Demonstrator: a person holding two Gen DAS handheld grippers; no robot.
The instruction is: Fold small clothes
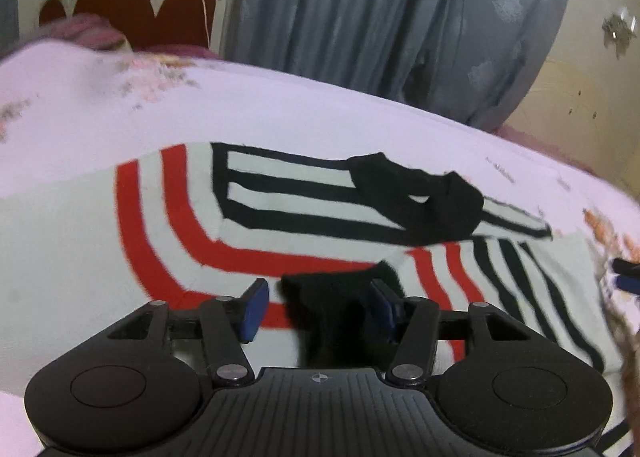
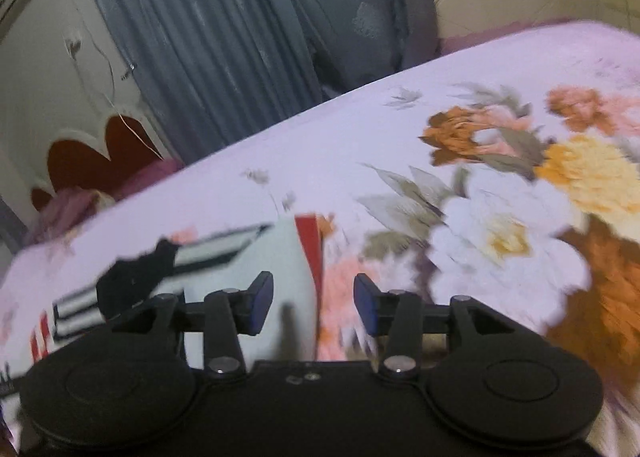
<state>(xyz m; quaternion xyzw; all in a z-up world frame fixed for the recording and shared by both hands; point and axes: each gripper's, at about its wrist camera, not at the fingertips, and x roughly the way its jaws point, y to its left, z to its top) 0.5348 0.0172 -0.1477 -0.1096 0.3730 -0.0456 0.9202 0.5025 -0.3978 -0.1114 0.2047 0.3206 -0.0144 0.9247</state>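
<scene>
Left claw (image 1: 316,307) wide around black knit cuff (image 1: 336,321) of striped sweater (image 1: 192,233); right claw (image 2: 314,303) wide.

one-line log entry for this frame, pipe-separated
stage: fold start | garment: striped sweater flat on floral bedspread | left gripper: jaws open around black cuff | right gripper: jaws open, empty, at sweater edge

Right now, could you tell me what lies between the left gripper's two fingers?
In the left wrist view, a black cuff of the striped sweater sits between the open left gripper's fingers.
</scene>
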